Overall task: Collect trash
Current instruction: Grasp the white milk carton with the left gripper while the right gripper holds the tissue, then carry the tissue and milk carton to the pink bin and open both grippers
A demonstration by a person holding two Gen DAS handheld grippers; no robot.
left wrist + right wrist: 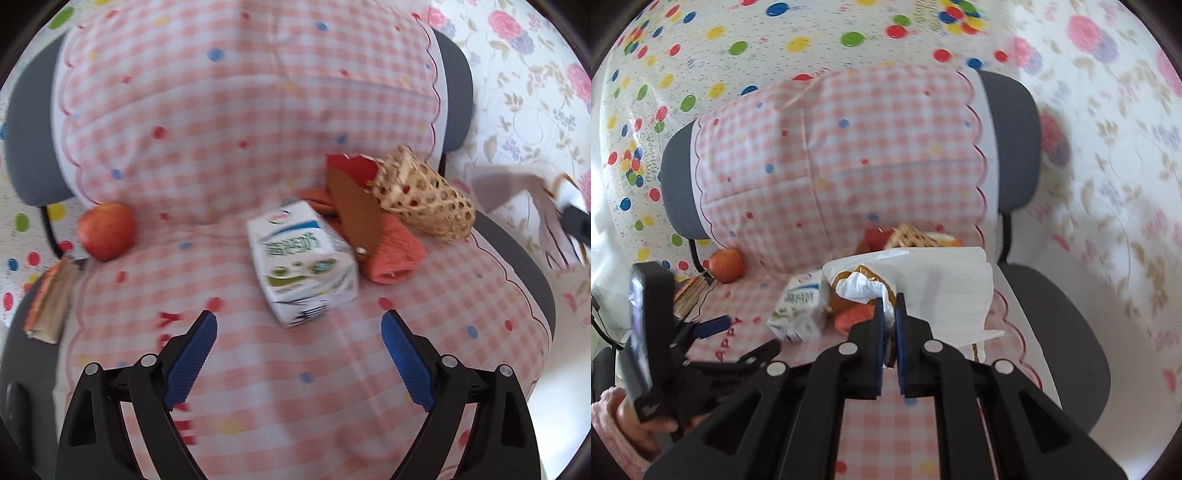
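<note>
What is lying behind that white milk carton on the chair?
Behind the white milk carton lie a folded orange knitted cloth, a brown leather flap and a woven bamboo basket on its side. What the cloth covers cannot be seen.

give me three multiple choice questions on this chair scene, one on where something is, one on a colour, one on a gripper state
1. Where does the apple lie relative to the milk carton in the left wrist view?
A. To its left
B. On top of it
C. To its right

2. What colour are the pads on the left gripper?
A. Red
B. Blue
C. Green

3. What is the right gripper doing?
A. Standing wide open
B. Shut on the apple
C. Shut on the white plastic bag

Answers: 1 A, the apple sits far left by the chair back. 2 B, both pads show blue. 3 C, the jaws pinch bunched white plastic.
</note>
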